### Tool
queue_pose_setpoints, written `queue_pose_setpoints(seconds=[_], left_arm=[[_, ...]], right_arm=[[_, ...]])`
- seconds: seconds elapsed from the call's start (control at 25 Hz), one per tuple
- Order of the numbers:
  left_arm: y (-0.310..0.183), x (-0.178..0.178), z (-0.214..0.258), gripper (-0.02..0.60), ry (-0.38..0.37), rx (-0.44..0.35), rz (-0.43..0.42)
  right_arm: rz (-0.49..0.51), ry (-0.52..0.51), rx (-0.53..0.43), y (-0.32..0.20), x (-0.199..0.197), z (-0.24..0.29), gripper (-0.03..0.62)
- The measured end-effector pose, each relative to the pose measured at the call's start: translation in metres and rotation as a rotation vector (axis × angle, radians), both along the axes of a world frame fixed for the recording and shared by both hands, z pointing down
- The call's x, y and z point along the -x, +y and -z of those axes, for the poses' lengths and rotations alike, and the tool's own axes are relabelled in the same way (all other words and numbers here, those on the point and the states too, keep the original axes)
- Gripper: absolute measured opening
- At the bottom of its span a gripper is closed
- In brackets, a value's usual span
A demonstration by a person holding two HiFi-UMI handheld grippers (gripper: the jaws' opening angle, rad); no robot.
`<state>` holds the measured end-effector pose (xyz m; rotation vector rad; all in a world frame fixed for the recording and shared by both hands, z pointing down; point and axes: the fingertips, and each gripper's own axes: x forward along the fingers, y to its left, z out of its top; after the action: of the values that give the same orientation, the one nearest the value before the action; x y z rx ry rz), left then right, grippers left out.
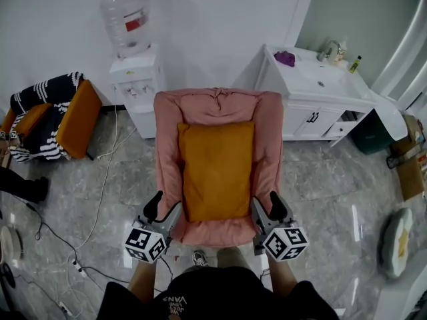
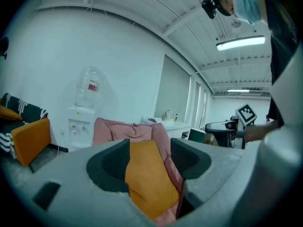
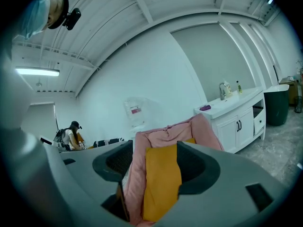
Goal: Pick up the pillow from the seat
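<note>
An orange pillow (image 1: pixel 217 171) lies flat along the seat and back of a pink padded chair (image 1: pixel 167 152). My left gripper (image 1: pixel 165 212) is open at the chair's front left corner, short of the pillow's lower left edge. My right gripper (image 1: pixel 267 211) is open at the front right corner, beside the pillow's lower right edge. In the left gripper view the pillow (image 2: pixel 147 176) shows through the gap between the jaws of the left gripper (image 2: pixel 149 157). The right gripper view shows the pillow (image 3: pixel 162 183) and the chair's pink arm (image 3: pixel 135 178) beyond the right gripper (image 3: pixel 151 160). Neither gripper touches anything.
A water dispenser (image 1: pixel 137 79) stands behind the chair at the left. At the back right is a white sink cabinet (image 1: pixel 320 99). Another orange cushion (image 1: pixel 79 119) and a striped blanket (image 1: pixel 40 112) sit at the far left. Cables (image 1: pixel 100 199) trail over the grey floor. A person (image 3: pixel 71 135) is in the far background.
</note>
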<state>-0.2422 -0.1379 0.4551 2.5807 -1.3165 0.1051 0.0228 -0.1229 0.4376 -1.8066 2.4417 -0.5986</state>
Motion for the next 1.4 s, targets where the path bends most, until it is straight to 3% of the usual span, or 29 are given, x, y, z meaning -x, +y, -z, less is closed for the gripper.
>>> queue_pose_setpoints(seconds=[0.6, 0.88, 1.4], left_arm=[[-0.095, -0.015, -0.058, 0.264, -0.023, 0.100, 0.072], [-0.132, -0.025, -0.094, 0.265, -0.117, 0.141, 0.046], [-0.181, -0.044, -0.165, 0.281, -0.093, 0.283, 0.097]], right_arm=[[0.068, 0.056, 0.065, -0.114, -0.021, -0.049, 0.273], [0.080, 0.091, 0.114, -0.155, -0.032, -0.093, 0.273], [0.116, 0.116, 0.209, -0.214, -0.047, -0.166, 0.276]])
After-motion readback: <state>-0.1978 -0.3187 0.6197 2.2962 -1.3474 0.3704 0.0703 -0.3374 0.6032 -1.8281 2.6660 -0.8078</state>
